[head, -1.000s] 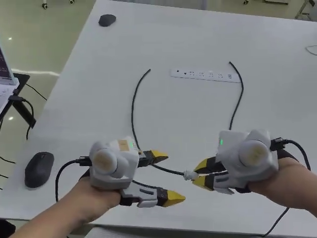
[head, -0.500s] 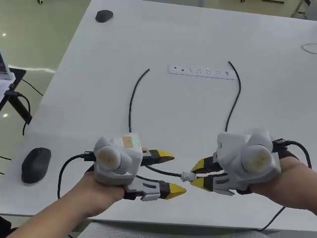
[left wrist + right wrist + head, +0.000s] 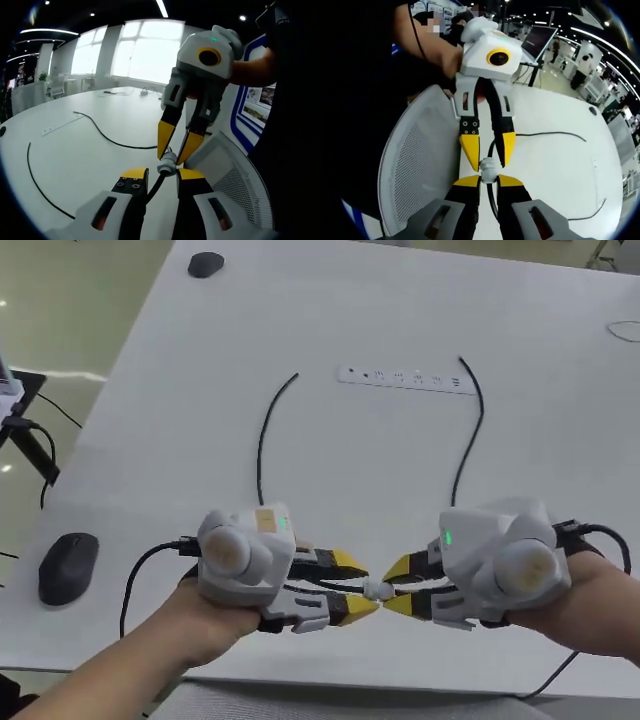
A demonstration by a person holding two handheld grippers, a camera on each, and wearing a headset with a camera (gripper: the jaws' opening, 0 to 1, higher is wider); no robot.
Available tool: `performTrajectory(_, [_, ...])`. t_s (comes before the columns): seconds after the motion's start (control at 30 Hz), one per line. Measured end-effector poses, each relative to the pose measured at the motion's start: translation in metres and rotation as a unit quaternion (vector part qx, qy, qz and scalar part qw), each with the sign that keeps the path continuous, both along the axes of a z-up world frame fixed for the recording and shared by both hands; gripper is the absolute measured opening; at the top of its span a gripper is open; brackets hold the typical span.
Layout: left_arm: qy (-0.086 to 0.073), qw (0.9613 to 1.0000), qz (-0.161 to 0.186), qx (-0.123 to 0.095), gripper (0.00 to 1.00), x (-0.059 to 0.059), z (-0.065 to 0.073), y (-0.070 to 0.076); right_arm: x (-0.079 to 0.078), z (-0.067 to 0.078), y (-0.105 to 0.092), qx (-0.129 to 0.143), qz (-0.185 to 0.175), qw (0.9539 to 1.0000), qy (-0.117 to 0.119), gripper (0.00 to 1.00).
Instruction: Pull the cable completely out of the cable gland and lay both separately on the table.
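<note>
White and small, the round plastic cable gland [image 3: 167, 164] sits between the two tongs, near the front edge of the big white tabletop [image 3: 380, 470]. A long thin black cable [image 3: 262, 440] goes right through it. The cable comes out on both sides of the gland and lies in two long bends on the tabletop.

The right tongs [image 3: 489, 178] have yellow tips and are nearly closed. The gland looks pinched between those tips. The left tongs [image 3: 163, 176] are part way open. The cable runs down the gap between them, right beside the gland, but the gap is wider than the cable, so they have no hold on it.

I think the job now is to grab the cable and start pulling. To do it well, the left tongs should close tight on the cable, near the gland but not on it. The right tongs should hold firm and not twist. Then the two should move apart slowly, in a straight line along the cable. The cable is long, so one pull may not be enough. A loose hold could let the smooth cable slip.
</note>
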State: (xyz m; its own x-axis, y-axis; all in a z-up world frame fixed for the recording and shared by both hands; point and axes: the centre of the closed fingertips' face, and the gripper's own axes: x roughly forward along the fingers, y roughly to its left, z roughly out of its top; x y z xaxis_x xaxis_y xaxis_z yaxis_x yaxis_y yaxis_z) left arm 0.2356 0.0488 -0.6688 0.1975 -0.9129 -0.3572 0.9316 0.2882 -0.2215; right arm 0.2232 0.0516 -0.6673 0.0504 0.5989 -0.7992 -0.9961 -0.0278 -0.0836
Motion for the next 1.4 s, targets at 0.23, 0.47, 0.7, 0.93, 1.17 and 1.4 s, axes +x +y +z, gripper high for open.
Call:
performTrajectory(0.23, [0.002,1.0000,-0.008,-0.003,0.20,-0.003,-0.002,-0.004,-0.001,-0.002,-0.003,-0.001,0.013,0.9999,-0.005,0.06])
performTrajectory(0.47, [-0.004,0.9999,-0.014,-0.002,0.17,-0.004,-0.003,-0.006,0.000,-0.004,-0.005,0.002,0.026,0.9996,-0.010,0.07])
performTrajectory(0.7, [-0.005,0.9998,-0.016,0.009,0.16,-0.007,-0.006,-0.010,-0.001,-0.009,-0.007,0.003,0.035,0.9994,-0.007,0.07])
performTrajectory(0.93, [0.009,1.0000,0.001,0.000,0.18,-0.004,-0.004,-0.013,-0.001,-0.010,-0.011,0.014,0.039,0.9991,0.003,0.07])
performTrajectory(1.17, [0.012,0.9999,0.003,-0.002,0.16,-0.003,-0.003,-0.021,0.001,-0.010,-0.016,0.025,0.044,0.9987,0.012,0.07])
performTrajectory(1.4, [0.009,0.9999,-0.001,0.005,0.16,-0.004,-0.004,-0.026,0.001,-0.011,-0.022,0.041,0.042,0.9977,0.033,0.07])
